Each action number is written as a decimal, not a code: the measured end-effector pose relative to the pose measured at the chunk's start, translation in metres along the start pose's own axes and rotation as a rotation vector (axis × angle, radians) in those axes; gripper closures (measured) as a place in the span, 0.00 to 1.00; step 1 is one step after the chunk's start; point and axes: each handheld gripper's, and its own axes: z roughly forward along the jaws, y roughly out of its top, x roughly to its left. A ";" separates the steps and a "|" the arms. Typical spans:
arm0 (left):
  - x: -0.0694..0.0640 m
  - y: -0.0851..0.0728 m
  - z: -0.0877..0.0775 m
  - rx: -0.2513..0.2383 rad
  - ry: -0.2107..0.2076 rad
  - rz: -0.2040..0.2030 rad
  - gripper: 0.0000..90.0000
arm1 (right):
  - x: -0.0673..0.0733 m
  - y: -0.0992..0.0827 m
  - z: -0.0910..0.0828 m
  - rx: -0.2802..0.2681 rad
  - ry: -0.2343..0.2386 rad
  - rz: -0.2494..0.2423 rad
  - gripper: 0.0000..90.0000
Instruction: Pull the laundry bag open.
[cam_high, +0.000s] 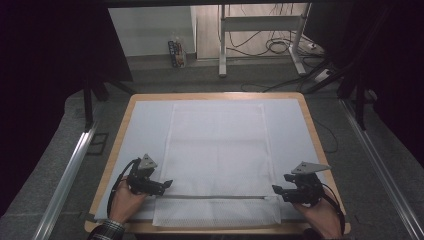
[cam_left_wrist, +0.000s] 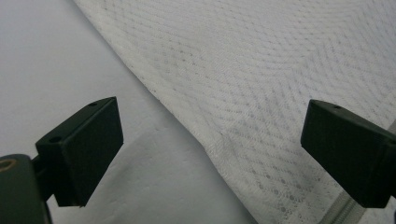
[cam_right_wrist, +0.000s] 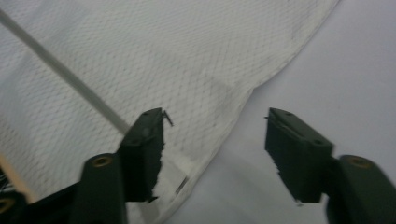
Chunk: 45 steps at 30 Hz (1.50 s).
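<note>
A white mesh bag (cam_high: 217, 150) lies flat in the middle of the table, with a grey zipper (cam_high: 215, 196) running across it near the front. My left gripper (cam_high: 167, 184) is at the bag's left edge beside the zipper's end, open, its jaws straddling the mesh edge (cam_left_wrist: 187, 126). My right gripper (cam_high: 276, 190) is at the bag's right edge by the other zipper end, open. In the right gripper view the zipper (cam_right_wrist: 65, 74) runs toward the left jaw, and the bag's hem (cam_right_wrist: 243, 102) passes between the jaws. Nothing is held.
A pale sheet (cam_high: 145, 125) covers the wooden table (cam_high: 122, 122), and the bag rests on it. Beyond the table stand a metal frame (cam_high: 222, 45), cables on the floor (cam_high: 280, 45) and a rail (cam_high: 65, 175) along the left side.
</note>
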 end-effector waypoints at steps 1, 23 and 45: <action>0.000 0.000 0.000 0.000 -0.001 0.003 0.06 | 0.000 0.000 0.000 0.000 0.000 0.000 0.47; -0.039 0.016 0.003 -0.044 -0.146 0.054 0.06 | 0.023 -0.022 -0.009 0.067 0.070 -0.066 0.65; -0.121 0.041 0.023 -0.056 -0.427 0.221 0.11 | 0.026 0.006 -0.023 -0.043 0.004 -0.095 0.98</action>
